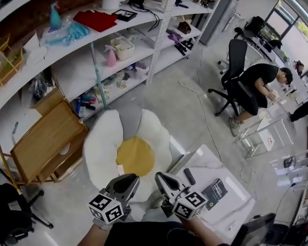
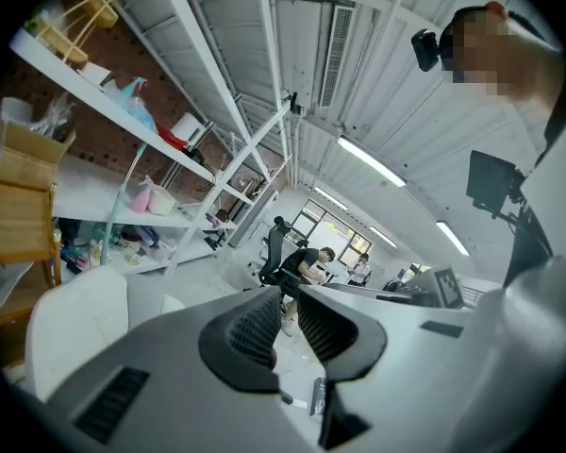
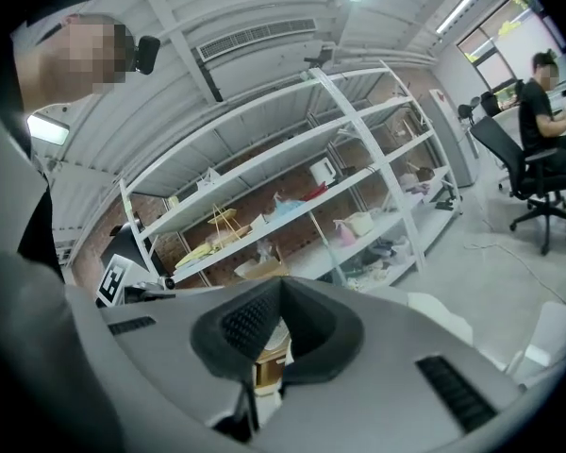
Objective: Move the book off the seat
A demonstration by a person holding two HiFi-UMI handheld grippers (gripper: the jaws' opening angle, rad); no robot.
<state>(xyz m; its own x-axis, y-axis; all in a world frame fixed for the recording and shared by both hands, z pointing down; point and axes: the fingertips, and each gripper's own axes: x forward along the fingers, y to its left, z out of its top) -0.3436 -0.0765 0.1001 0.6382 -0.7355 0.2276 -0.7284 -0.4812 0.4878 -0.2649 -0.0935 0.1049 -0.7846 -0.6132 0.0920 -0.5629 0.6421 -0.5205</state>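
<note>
Book (image 1: 214, 192) lies on table (image 1: 208, 164), right of seat (image 1: 136, 155); I judge task done. Left gripper (image 1: 129, 179) slightly spread, empty; right gripper (image 1: 163, 178) pressed together, empty.

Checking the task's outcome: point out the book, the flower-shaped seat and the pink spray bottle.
book (image 1: 215, 193): head view, middle of its dark cover.
flower-shaped seat (image 1: 135, 156): head view, its yellow centre.
pink spray bottle (image 1: 111, 58): head view, its body.
</note>
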